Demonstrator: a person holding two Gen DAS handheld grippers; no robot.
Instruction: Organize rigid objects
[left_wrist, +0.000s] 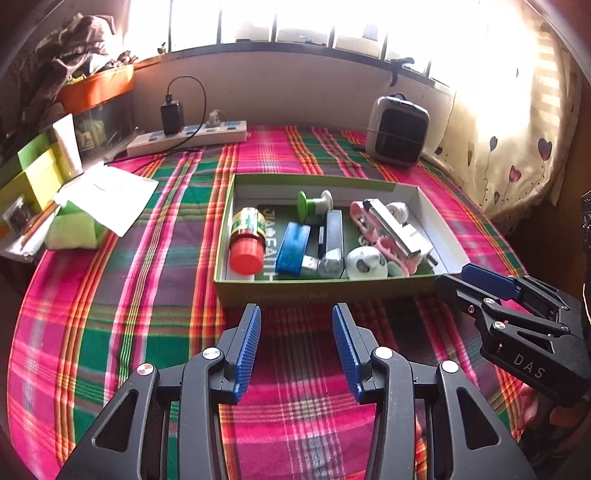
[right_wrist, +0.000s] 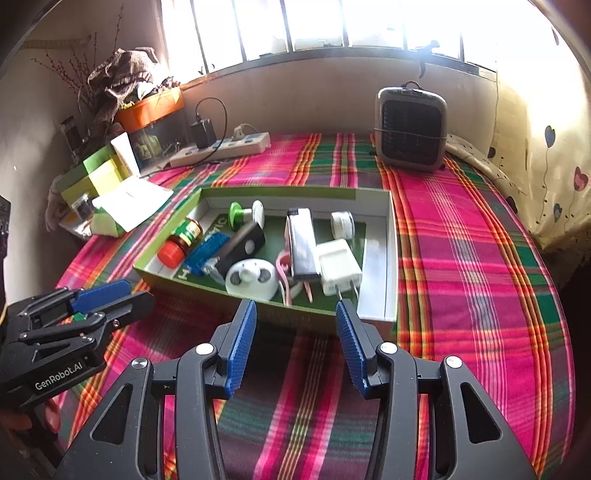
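Shallow green cardboard box (right_wrist: 207, 199) on plaid-blanketed bed (right_wrist: 461, 258); red-capped bottle (right_wrist: 179, 242) left inside, white plug charger (right_wrist: 338, 266) right; grey fan heater (right_wrist: 410, 127) behind.

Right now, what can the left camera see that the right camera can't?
Only the left wrist view shows the right gripper from the side. Only the right wrist view shows the left gripper from the side and the white plug clearly. Both show the green box, the red-capped bottle and the power strip.
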